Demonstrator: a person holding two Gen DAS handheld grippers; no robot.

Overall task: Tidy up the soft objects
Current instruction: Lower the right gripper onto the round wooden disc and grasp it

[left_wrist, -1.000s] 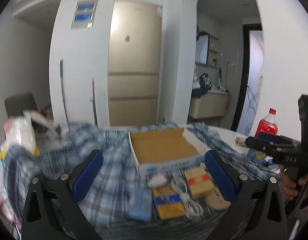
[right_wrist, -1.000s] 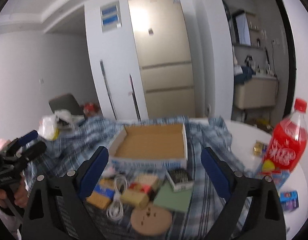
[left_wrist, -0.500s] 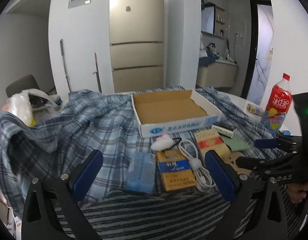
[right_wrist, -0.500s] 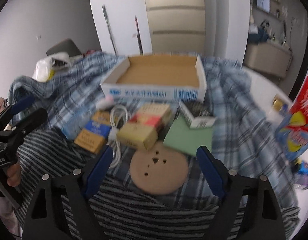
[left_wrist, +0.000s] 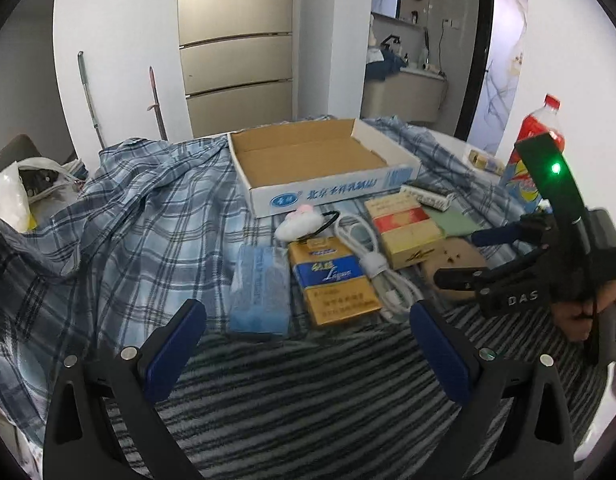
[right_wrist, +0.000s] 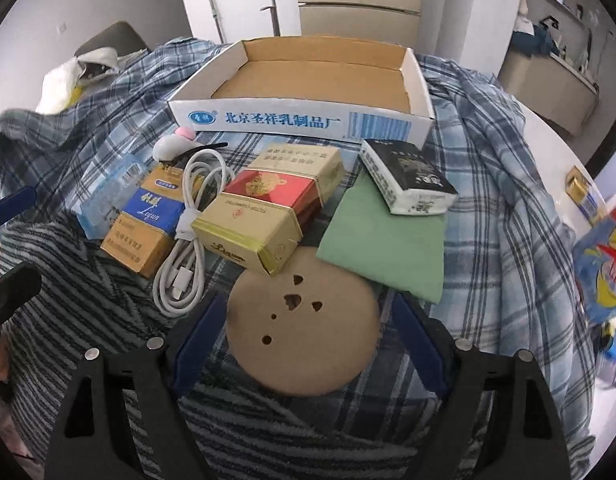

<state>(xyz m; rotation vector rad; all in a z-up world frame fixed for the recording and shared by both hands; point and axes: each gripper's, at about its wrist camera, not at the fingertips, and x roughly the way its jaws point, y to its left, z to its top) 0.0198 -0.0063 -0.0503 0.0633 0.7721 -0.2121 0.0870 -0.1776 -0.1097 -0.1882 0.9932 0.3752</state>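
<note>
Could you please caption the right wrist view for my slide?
Open right claw straddling a round cork coaster, clutter and an empty cardboard tray beyond.

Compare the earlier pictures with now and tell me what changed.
Both grippers tipped down toward the table. The right gripper dropped over the brown disc, its jaws narrower than before, holding nothing. The left gripper stays open and empty. The box, packs and cable have not moved.

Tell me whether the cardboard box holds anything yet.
Empty: the cardboard box shows only its bare brown floor in both views.
</note>
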